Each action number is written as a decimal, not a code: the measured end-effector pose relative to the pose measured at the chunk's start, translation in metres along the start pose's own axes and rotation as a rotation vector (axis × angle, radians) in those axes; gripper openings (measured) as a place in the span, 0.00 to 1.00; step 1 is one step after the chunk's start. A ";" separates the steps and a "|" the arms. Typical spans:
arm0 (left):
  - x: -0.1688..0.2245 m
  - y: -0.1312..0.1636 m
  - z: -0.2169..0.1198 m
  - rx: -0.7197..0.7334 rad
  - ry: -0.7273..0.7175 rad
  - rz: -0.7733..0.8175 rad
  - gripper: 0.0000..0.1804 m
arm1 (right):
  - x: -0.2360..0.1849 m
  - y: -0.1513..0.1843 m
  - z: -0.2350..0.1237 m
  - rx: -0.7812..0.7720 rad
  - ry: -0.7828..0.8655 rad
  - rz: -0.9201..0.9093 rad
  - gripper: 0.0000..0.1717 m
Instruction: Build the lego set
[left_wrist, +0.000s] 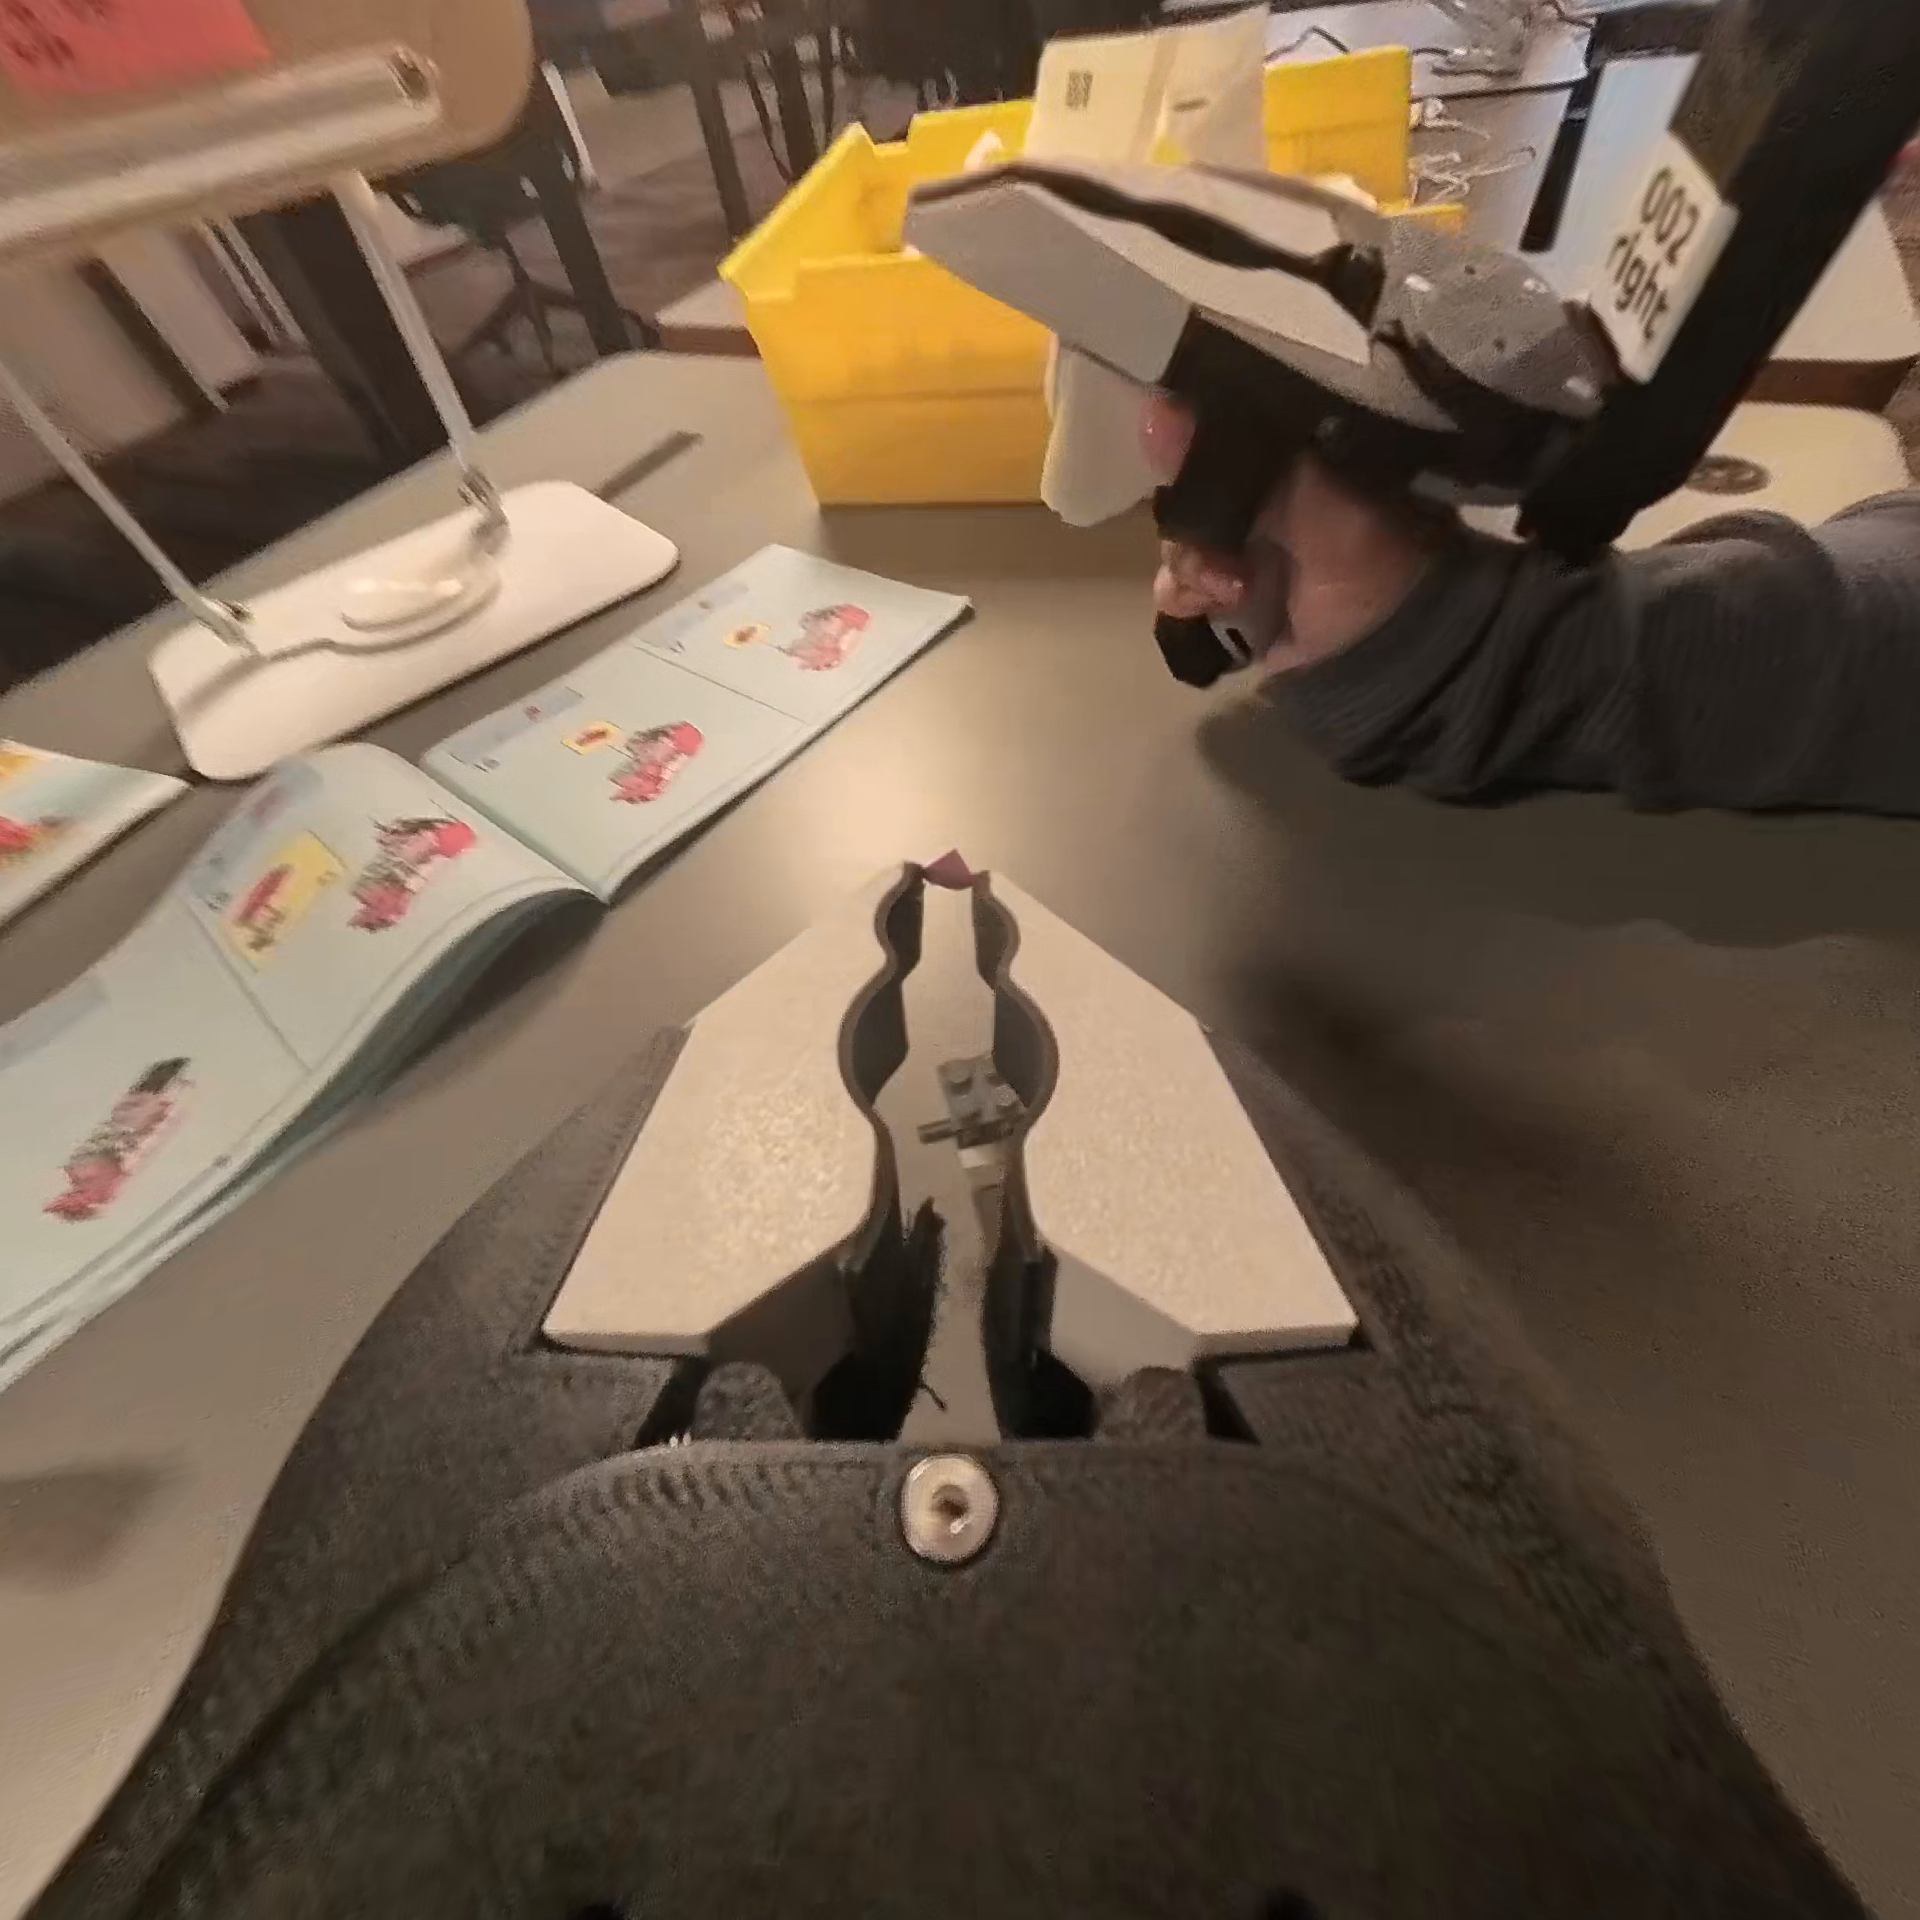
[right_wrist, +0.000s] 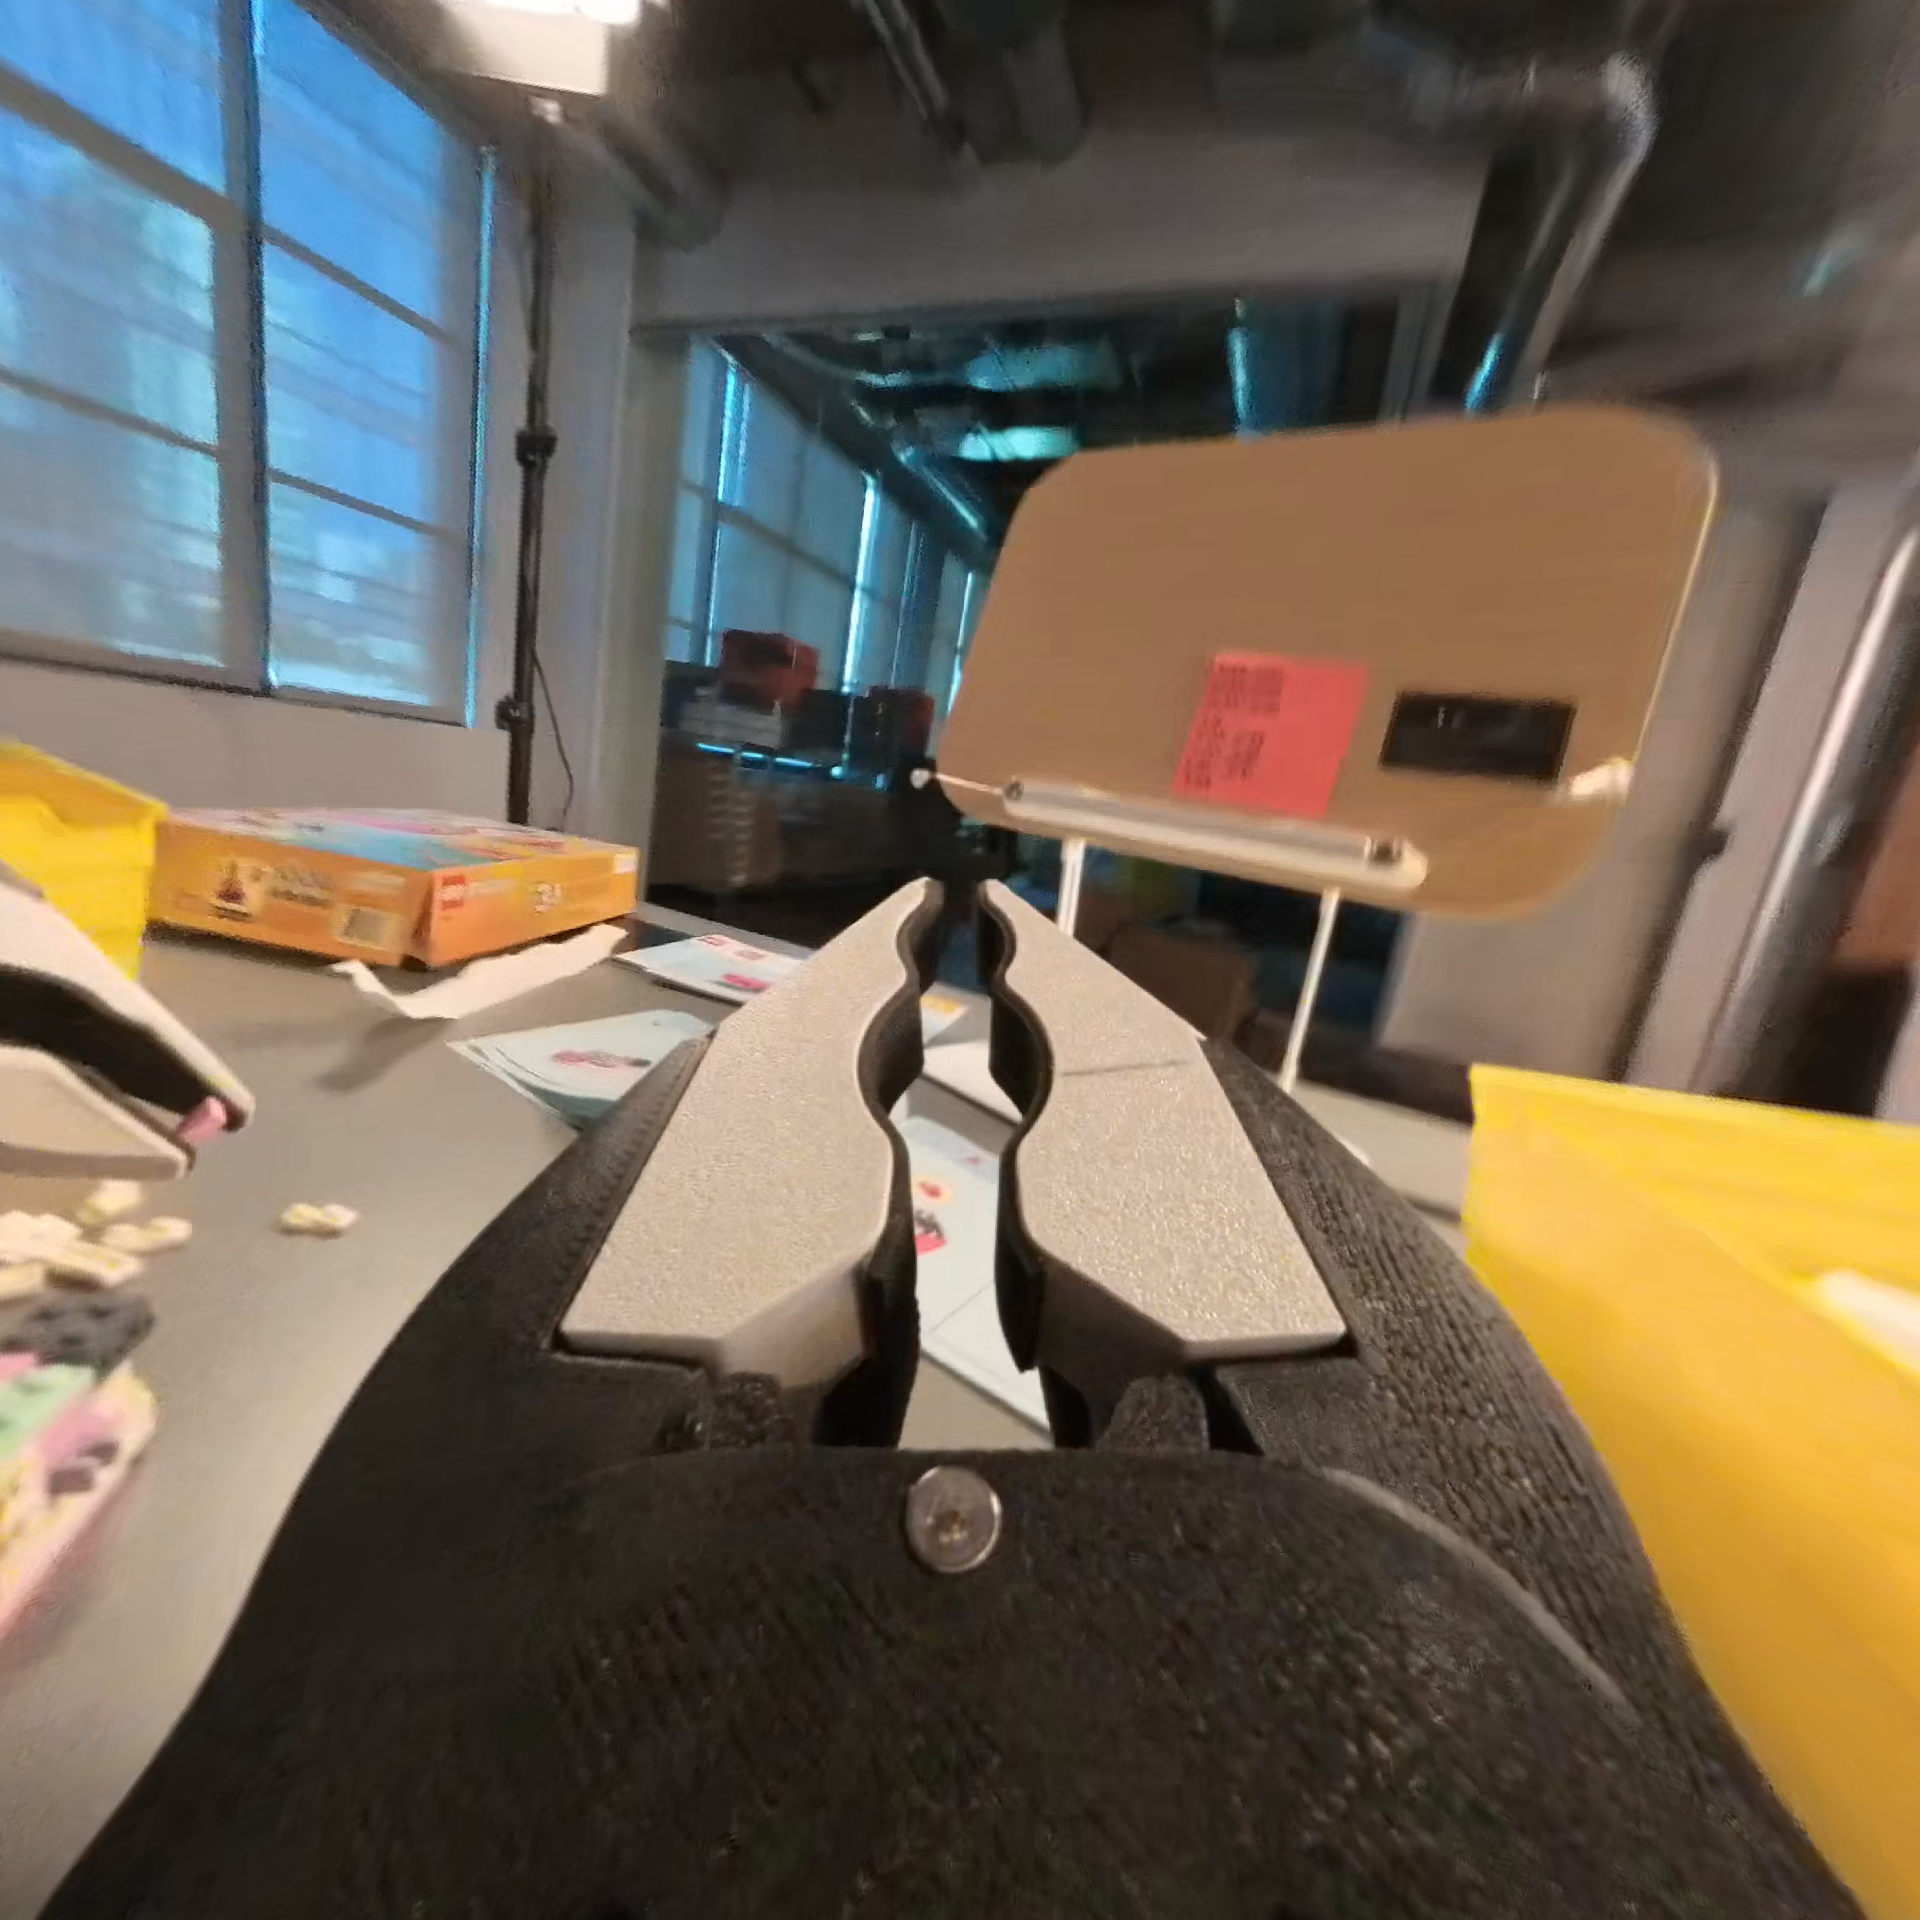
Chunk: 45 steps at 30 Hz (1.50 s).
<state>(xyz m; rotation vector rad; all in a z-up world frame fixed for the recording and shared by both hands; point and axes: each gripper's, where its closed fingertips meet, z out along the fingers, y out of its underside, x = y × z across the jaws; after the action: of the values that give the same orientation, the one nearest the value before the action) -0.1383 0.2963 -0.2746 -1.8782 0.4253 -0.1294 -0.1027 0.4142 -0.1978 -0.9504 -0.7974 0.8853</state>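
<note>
Open booklet (left_wrist: 499, 831) lies on the surface (left_wrist: 1351, 1143) at left, the stand (left_wrist: 416, 613) just behind it, bin (left_wrist: 904, 353) farther right, right claw (left_wrist: 925, 223) raised before the bin.

Left gripper (left_wrist: 948, 883): matt grey plastic fingers (left_wrist: 748, 1164) with a fine grainy finish, on a rough, ribbed black printed-plastic body (left_wrist: 831, 1662) with one shiny metal screw (left_wrist: 948, 1519). A small glossy pink plastic piece (left_wrist: 948, 871) was pinched at its tips. Right gripper (right_wrist: 954, 896) had the same grainy grey and rough black plastic. The grey worktop (left_wrist: 1351, 1143) looked smooth with a dull sheen. The open pale-blue paper booklet (left_wrist: 416, 883) was slightly glossy. Yellow plastic bin (left_wrist: 894, 343): smooth, semi-gloss. The stand's white base (left_wrist: 416, 623) looked smooth and satin; its tan board (right_wrist: 1299, 644) looked like matt wood with a brushed metal bar (right_wrist: 1205, 831). Orange cardboard box (right_wrist: 395, 883): glossy print. Dark ribbed cloth sleeve (left_wrist: 1610, 675).
</note>
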 end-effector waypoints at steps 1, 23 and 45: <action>0.003 0.001 0.003 -0.024 0.017 -0.027 0.05 | -0.007 -0.002 0.000 0.008 -0.013 -0.058 0.02; 0.025 0.046 0.084 -0.820 0.300 -0.033 0.05 | 0.066 0.011 -0.004 -0.036 0.162 -0.117 0.01; 0.011 0.053 0.073 -0.868 0.339 0.081 0.45 | 0.061 0.016 -0.001 -0.061 0.126 -0.100 0.00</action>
<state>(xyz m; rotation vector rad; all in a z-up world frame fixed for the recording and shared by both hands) -0.1185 0.3422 -0.3509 -2.6959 0.8897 -0.2365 -0.0808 0.4731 -0.2022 -1.0007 -0.7606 0.7115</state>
